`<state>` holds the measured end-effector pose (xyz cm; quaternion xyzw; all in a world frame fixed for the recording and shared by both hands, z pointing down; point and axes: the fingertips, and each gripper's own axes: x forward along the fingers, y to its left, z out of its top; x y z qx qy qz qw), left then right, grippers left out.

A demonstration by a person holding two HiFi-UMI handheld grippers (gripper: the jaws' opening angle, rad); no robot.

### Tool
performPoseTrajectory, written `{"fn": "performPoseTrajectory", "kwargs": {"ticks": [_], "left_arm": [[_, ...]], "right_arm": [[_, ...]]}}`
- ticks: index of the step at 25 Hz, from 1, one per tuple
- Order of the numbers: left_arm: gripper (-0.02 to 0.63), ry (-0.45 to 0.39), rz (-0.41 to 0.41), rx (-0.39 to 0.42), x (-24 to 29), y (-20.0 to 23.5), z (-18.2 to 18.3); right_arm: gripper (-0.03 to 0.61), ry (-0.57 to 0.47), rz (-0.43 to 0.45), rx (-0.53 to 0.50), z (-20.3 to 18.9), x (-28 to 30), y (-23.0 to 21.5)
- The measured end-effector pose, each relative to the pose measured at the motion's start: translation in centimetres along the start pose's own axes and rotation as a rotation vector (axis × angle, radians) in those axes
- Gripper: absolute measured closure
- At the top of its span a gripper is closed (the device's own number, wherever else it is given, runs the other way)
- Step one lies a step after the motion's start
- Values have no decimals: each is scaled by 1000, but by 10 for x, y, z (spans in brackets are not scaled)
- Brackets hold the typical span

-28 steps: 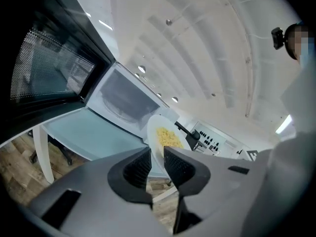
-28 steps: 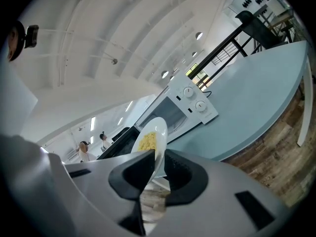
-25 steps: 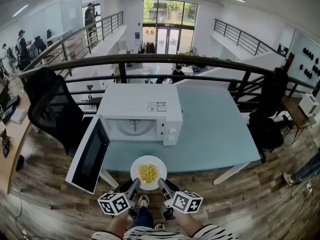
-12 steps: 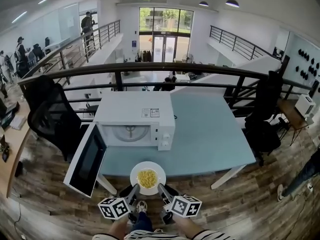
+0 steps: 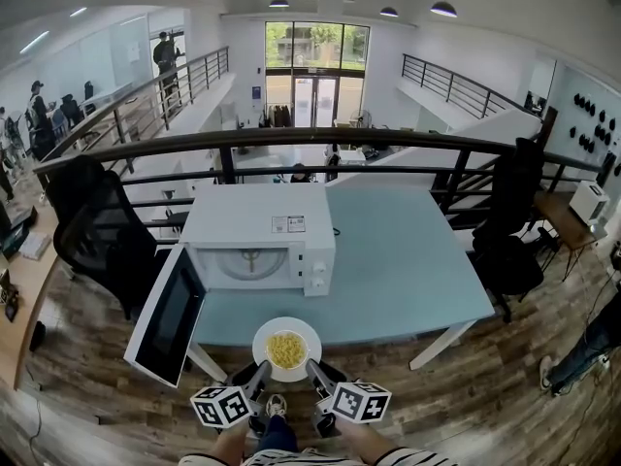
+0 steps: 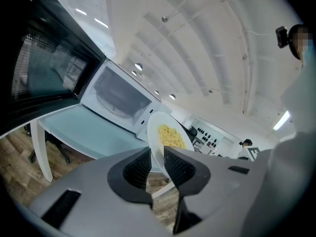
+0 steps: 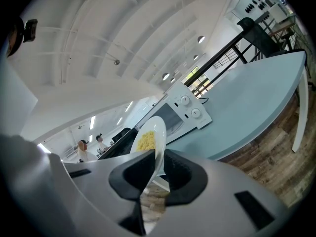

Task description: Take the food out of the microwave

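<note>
Around: white microwave (image 5: pixel 260 223) on a pale blue table (image 5: pixel 408 260), at its left half. The microwave door (image 5: pixel 170 316) is swung wide open to the left and hangs out past the table's near edge. Glass turntable (image 5: pixel 250 260) shows in the open cavity, two knobs (image 5: pixel 316 270) on the panel to its right. Black office chair (image 5: pixel 97 231) to the left of the table, dark railing (image 5: pixel 291 139) behind it, a person (image 5: pixel 167 51) standing on the far walkway. Nothing stands between the cavity and the plate; the open door flanks the left side.

Writing: white label (image 5: pixel 288 224) on the microwave top, print too small to read. Square black-and-white markers on the gripper cubes (image 5: pixel 221 405), no text.

Task thing: white plate (image 5: pixel 309 343) with yellow food (image 5: pixel 286 349) heaped at its middle. It is out of the microwave, in front of the cavity, at the table's near edge and partly overhanging it. Cannot tell if it touches the table.

Left gripper (image 5: pixel 260 369) pinches the near-left rim, right gripper (image 5: pixel 312 367) the near-right rim. Each gripper view shows both pads clamped on the rim edge, one above and one below. The food lies just beyond the fingertips, between the two grippers.
</note>
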<state>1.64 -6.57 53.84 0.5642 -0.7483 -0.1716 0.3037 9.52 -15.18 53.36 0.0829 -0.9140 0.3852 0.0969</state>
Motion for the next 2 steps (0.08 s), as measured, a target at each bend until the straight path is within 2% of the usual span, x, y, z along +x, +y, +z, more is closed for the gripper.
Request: {"fn": "performPoseTrajectory", "kwargs": {"ticks": [2], "left_arm": [[525, -1, 1, -1, 1, 1, 0]], "right_arm": [[509, -1, 2, 1, 0, 2, -1]]}}
